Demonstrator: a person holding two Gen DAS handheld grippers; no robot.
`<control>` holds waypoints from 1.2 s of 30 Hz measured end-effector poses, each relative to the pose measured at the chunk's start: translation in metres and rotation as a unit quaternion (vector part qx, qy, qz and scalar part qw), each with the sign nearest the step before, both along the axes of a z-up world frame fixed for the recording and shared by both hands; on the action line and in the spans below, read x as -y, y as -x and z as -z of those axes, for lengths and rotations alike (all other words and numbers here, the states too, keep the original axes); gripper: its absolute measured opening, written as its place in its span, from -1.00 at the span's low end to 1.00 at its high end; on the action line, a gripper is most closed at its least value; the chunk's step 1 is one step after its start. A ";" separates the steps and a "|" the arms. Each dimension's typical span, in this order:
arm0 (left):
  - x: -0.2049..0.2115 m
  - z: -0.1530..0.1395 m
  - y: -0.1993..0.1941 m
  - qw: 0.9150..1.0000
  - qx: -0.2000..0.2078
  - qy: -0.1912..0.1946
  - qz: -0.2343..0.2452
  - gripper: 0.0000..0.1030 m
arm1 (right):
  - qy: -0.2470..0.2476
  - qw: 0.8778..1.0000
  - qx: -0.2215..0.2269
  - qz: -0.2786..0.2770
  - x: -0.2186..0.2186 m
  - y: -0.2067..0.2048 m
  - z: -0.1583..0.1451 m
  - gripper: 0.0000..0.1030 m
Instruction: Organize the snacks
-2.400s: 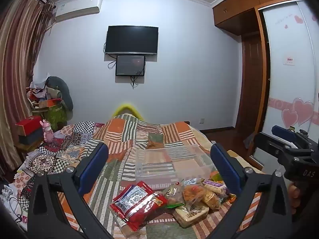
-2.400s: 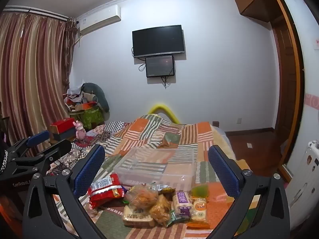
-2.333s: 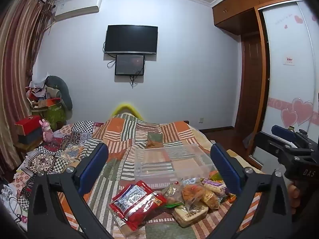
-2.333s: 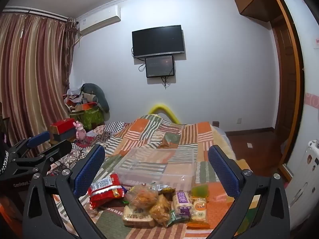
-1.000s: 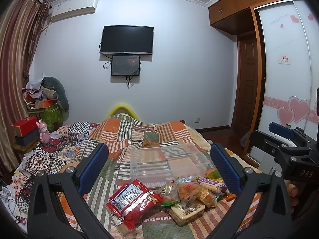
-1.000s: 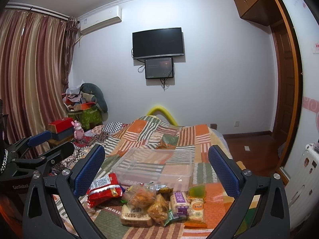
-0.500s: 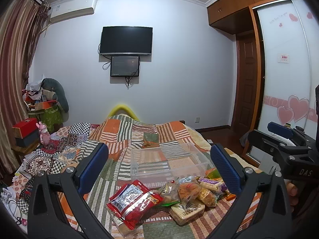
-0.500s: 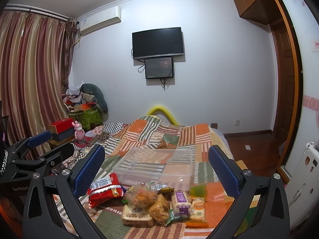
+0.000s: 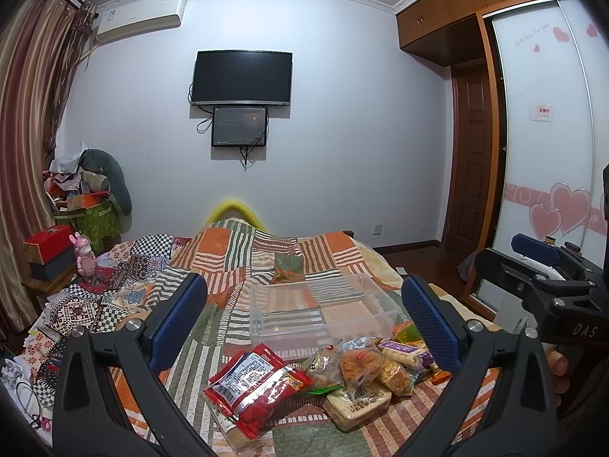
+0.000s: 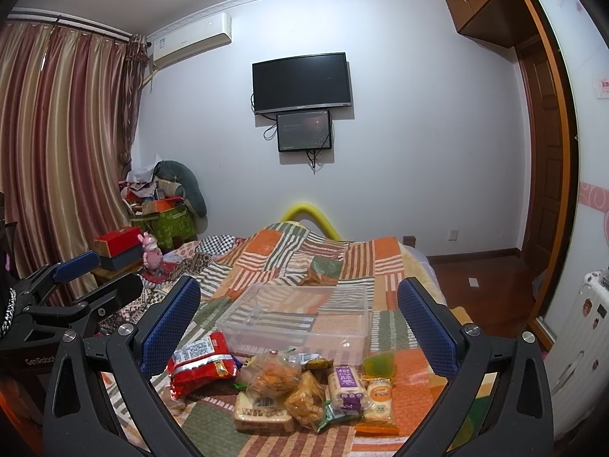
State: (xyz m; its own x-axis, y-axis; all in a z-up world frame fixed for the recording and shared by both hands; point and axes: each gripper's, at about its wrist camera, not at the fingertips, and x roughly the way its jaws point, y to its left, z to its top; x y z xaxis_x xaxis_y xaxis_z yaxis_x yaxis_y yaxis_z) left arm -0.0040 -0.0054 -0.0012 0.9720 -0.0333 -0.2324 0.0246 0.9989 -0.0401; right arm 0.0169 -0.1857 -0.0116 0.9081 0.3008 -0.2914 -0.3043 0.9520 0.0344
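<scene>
Little has changed: my left tool (image 9: 302, 316) and right tool (image 10: 298, 314) stay spread, holding nothing. Snacks (image 10: 300, 381) lie ahead on the bed (image 10: 316, 255), before the clear bin (image 10: 297, 314). "DAS" reads on the right tool.

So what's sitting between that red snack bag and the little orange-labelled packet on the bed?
In the right wrist view, between the red snack bag and the orange-labelled packet lie clear bags of fried snacks, a bread pack and a purple-labelled packet.
</scene>
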 end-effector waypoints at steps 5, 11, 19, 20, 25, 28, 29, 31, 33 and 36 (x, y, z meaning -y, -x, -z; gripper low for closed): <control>0.001 0.000 -0.001 1.000 -0.002 0.001 0.001 1.00 | 0.000 1.000 0.000 0.000 0.000 0.000 0.000 1.00; 0.000 0.001 -0.002 1.000 -0.002 0.002 0.001 1.00 | -0.002 1.000 -0.003 0.003 -0.001 0.000 -0.001 1.00; -0.008 0.006 -0.012 1.000 -0.013 0.007 0.008 0.81 | 0.001 1.000 -0.017 -0.004 -0.001 -0.008 0.004 0.99; -0.010 0.008 -0.014 1.000 -0.017 0.005 0.008 0.73 | 0.003 1.000 -0.020 -0.004 0.000 -0.009 0.005 0.96; -0.022 0.020 -0.033 0.998 -0.056 -0.005 0.013 0.54 | 0.015 0.999 -0.038 -0.009 0.004 -0.018 0.014 0.77; -0.035 0.030 -0.045 0.996 -0.085 -0.010 0.009 0.46 | 0.024 0.998 -0.054 -0.012 0.008 -0.025 0.021 0.63; -0.040 0.034 -0.049 0.995 -0.095 -0.010 0.008 0.43 | 0.026 0.998 -0.060 -0.012 0.010 -0.027 0.023 0.58; -0.051 0.043 -0.058 0.993 -0.118 -0.008 0.005 0.42 | 0.030 0.997 -0.073 -0.011 0.013 -0.033 0.029 0.49; -0.059 0.053 -0.065 0.990 -0.138 -0.006 0.003 0.42 | 0.030 0.996 -0.089 -0.010 0.017 -0.039 0.036 0.41; -0.072 0.072 -0.075 0.986 -0.169 -0.003 0.003 0.42 | 0.025 0.993 -0.118 -0.008 0.024 -0.049 0.047 0.31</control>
